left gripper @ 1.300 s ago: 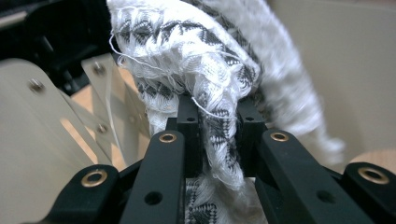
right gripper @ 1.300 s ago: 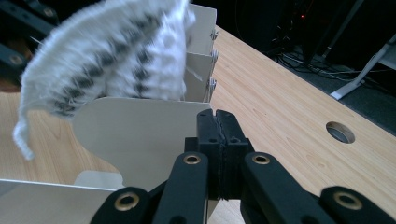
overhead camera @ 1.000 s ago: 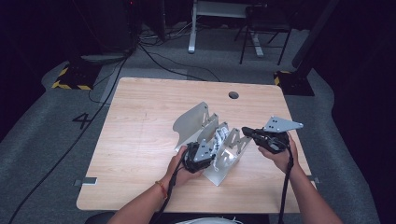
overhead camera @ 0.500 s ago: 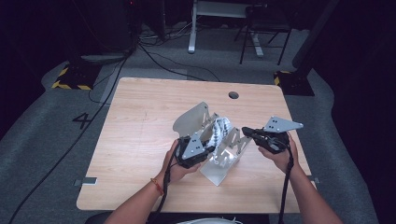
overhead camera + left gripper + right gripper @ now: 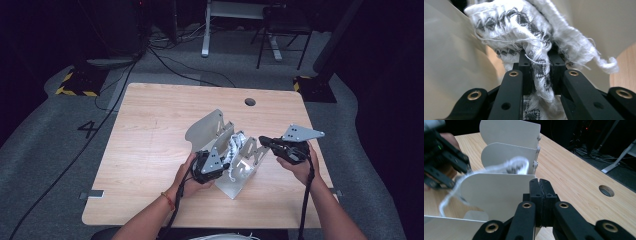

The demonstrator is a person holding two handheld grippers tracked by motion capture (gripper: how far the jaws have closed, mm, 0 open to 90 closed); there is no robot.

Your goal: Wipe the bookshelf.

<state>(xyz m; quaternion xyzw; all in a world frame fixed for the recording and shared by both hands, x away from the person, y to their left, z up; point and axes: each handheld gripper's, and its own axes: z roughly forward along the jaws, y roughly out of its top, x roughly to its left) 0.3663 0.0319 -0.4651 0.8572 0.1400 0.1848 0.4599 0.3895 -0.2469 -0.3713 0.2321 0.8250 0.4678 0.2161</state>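
With our left gripper point(image 5: 226, 159) clenched on the patterned white cloth point(image 5: 235, 147), we have just raised it slightly between the metal rack point(image 5: 240, 182) dividers on the table point(image 5: 150, 145), while our right gripper point(image 5: 263, 140) stays shut against a divider.

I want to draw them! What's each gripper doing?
Left gripper: closed on the white-and-black frayed woven cloth.
Right gripper: closed on the white metal divider rack's panel.

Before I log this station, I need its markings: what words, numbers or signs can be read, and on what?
"4", a large dark numeral on the grey floor mat left of the table.
No other text is readable; the yellow-black hazard stripes carry no words.
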